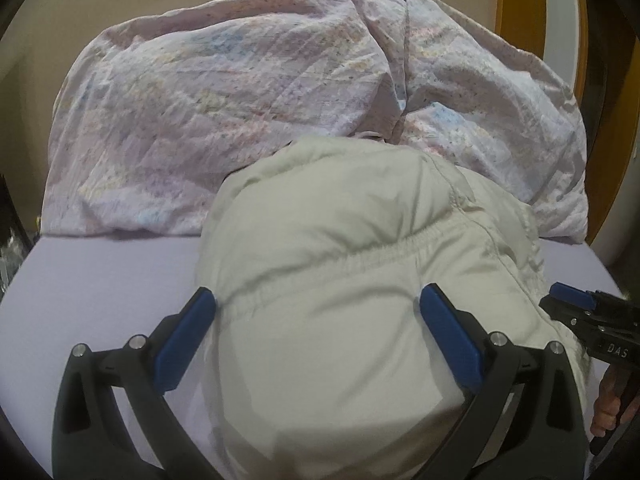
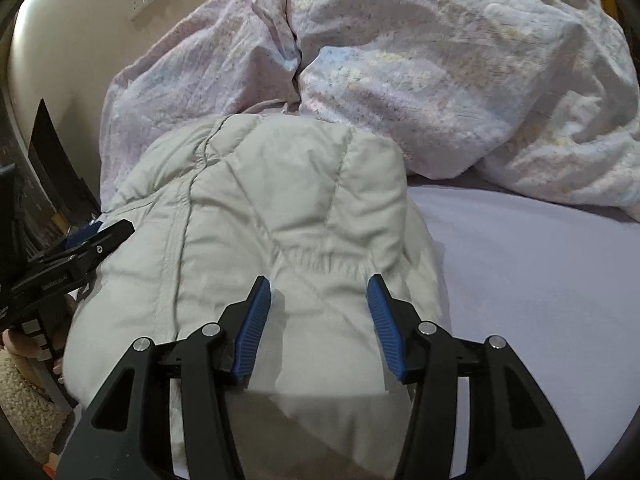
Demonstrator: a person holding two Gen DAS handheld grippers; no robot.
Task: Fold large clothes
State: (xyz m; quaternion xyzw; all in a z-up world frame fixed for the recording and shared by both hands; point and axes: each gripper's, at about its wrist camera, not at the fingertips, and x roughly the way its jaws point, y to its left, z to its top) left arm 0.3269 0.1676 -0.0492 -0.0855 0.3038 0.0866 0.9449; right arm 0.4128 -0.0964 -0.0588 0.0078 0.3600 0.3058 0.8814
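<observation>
A puffy cream-white jacket (image 1: 340, 280) lies bunched on the lavender bed sheet (image 1: 112, 280), with an elastic seam running across it. My left gripper (image 1: 318, 300) hovers over its near part with the jaws spread wide, and the blue pads (image 1: 184, 340) do not press on the fabric. In the right wrist view the same jacket (image 2: 260, 208) lies under my right gripper (image 2: 318, 280), which is open with the cloth showing between its fingers. Each gripper shows at the edge of the other's view: the right gripper (image 1: 576, 304) and the left gripper (image 2: 100, 236).
A crumpled pastel-patterned duvet (image 1: 240, 100) is piled along the back of the bed against a beige wall. Bare sheet (image 2: 540, 300) lies to the right of the jacket. A person's hand (image 1: 608, 404) holds the right gripper's handle. Dark furniture (image 2: 48, 160) stands at the left.
</observation>
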